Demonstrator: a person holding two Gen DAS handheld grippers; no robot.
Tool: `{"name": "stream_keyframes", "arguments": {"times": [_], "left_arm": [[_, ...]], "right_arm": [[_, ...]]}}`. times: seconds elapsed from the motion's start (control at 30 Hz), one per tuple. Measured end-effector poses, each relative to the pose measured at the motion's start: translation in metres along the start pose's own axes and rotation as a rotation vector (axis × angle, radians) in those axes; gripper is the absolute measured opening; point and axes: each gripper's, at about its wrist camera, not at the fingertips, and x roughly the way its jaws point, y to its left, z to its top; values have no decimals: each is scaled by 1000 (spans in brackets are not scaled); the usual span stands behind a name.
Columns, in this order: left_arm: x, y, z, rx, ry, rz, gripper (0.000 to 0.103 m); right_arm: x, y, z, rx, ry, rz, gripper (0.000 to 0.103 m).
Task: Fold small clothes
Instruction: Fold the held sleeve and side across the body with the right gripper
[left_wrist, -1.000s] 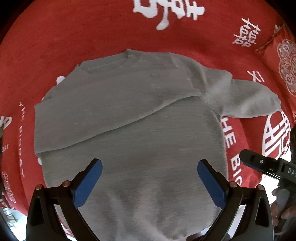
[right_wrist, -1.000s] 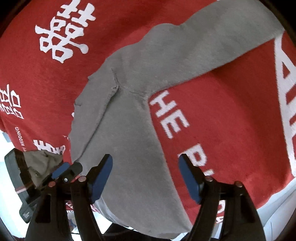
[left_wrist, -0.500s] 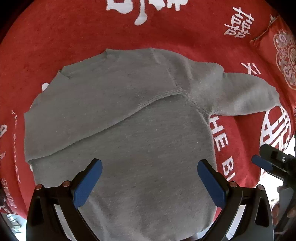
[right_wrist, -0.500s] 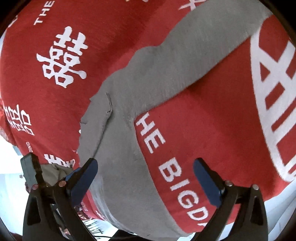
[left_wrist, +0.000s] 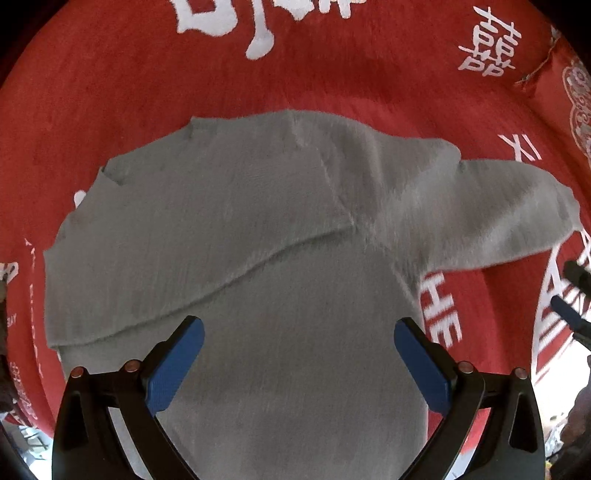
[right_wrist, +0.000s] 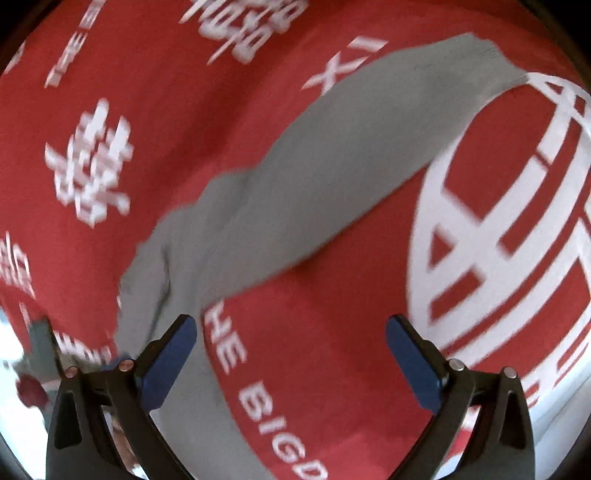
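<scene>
While both tongs gape, the grey sweater (left_wrist: 258, 258) lies beneath them.

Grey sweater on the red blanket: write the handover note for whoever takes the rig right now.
Left claw: open, empty, over the body of the grey sweater.
Right claw: open, empty, over the red blanket just below the spread sleeve.
Sweater lies flat on the blanket.
Done: one sleeve is folded across the chest.
Left: fold the other sleeve in, then probably fold the body up. The right view is motion-blurred, so check the aim before gripping.
</scene>
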Motion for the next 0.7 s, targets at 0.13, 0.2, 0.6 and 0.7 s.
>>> {"name": "stream_keyframes", "arguments": {"times": [0.13,0.2,0.6,0.7], "left_arm": [[9,-6,14,-13,-16,13,103],[13,-9,19,-12,-26,26,103],[26,-27,32,-33,-46,46,103],[17,-31,36,-12,-91,63,103]], "right_arm": [[-2,-33,33,129,-83,3,78],[-3,-45,41,172,-110,20,74],[-3,-71,90,292,-229,204,60],[12,-73,96,346,-153,365,9]]}}
